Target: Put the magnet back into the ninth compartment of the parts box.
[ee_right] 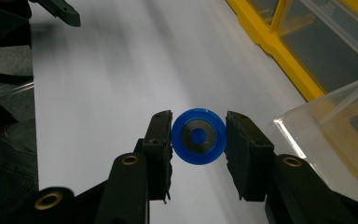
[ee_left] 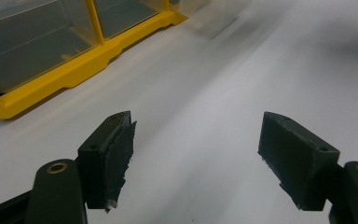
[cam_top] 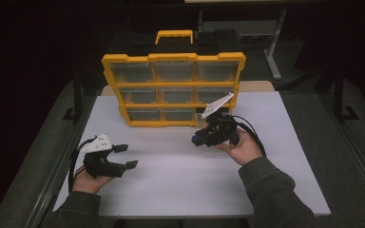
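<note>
My right gripper (ee_right: 198, 140) clamps a blue disc (ee_right: 198, 136) above the white table (cam_top: 180, 175), the yellow organizer (cam_top: 173, 90) at one o'clock. My left gripper (ee_left: 196, 154) gapes wide, holding nothing.

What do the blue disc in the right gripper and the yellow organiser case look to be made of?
Blue disc: likely moulded plastic, with a smooth, even blue rim; its grey inner ring could be metal or a magnet, hard to tell. It sits clamped between the right gripper pads.
Organiser case: opaque yellow plastic frame with a slight sheen; its drawers look like clear plastic, see-through with glossy edges.
</note>
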Tool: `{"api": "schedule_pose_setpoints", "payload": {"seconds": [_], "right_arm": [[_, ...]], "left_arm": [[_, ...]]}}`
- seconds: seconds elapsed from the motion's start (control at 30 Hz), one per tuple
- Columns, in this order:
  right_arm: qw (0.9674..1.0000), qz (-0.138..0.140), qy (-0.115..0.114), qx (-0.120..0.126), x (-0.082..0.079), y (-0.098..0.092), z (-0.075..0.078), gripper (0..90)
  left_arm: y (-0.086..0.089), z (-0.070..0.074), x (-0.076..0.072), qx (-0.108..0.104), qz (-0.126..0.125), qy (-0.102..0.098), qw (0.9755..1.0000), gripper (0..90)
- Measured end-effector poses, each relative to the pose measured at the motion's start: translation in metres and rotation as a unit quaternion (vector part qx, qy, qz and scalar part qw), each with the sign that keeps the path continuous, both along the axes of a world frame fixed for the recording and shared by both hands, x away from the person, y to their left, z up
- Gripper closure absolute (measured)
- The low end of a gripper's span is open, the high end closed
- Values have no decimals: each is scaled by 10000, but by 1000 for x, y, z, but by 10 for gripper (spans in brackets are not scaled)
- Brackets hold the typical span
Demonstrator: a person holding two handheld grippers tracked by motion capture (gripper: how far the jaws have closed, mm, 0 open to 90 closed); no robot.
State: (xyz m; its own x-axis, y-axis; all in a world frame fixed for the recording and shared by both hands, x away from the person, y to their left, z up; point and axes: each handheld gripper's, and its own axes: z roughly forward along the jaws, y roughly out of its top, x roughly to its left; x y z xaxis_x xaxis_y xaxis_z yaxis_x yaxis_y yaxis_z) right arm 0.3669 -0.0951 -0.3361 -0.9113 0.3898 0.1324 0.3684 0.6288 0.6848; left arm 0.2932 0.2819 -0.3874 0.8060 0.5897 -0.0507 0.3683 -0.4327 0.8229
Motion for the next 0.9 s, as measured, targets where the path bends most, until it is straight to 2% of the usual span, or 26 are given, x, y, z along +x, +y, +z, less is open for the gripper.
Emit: {"api": "schedule_pose_setpoints", "payload": {"seconds": [0.43, 0.57, 0.6, 0.9], "right_arm": [[9999, -94, 47, 119, 10, -10, 11, 611], [9995, -168, 189, 170, 13, -11, 16, 611], [9998, -133, 115, 125, 15, -11, 16, 611], [9998, -119, 20, 142, 20, -13, 25, 611]], "left_arm": [[0, 0, 0, -26, 25, 14, 10000, 255], [1, 0, 0, 1, 6, -17, 10000, 255], [1, 1, 0, 12, -3, -24, 10000, 255], [2, 1, 1, 8, 2, -47, 10000, 255]]}}
